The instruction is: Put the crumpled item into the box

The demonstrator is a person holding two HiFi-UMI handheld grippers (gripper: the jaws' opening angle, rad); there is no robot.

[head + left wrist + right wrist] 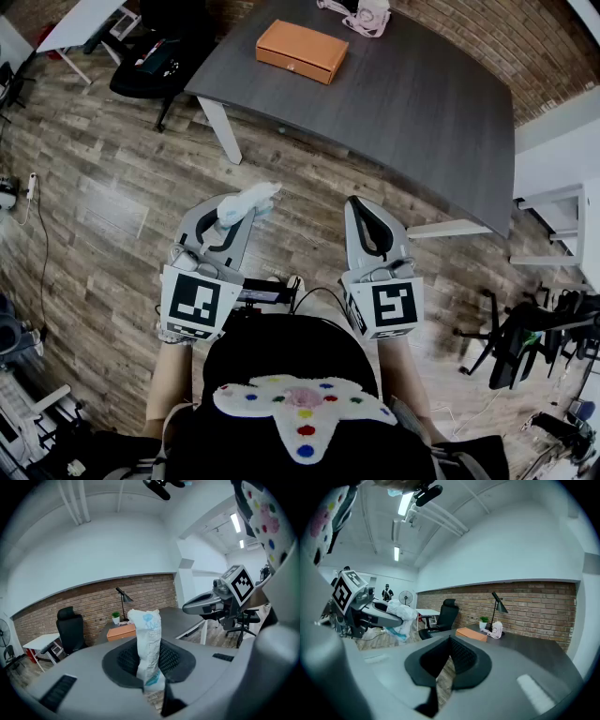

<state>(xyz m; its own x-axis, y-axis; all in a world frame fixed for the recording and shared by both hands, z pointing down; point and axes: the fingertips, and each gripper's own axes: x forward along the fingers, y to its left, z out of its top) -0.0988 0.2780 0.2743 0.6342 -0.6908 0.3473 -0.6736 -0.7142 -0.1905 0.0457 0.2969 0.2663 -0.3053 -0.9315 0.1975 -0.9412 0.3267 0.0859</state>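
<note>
We are holding crumpled white plastic wrapper with blue print [148, 634] in left gripper [149, 665], jaws pinching its lower part, well short of orange rectangular cardboard box [302, 50] on dark grey surface [422, 112]. Right gripper [448, 654] jaws closed, empty. We are judging wrapper light, soft, springy; mid-body grip suiting best.

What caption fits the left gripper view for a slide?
Left gripper shut on a crumpled white plastic bag, held upright, with the orange box on the dark desk ahead.
</note>
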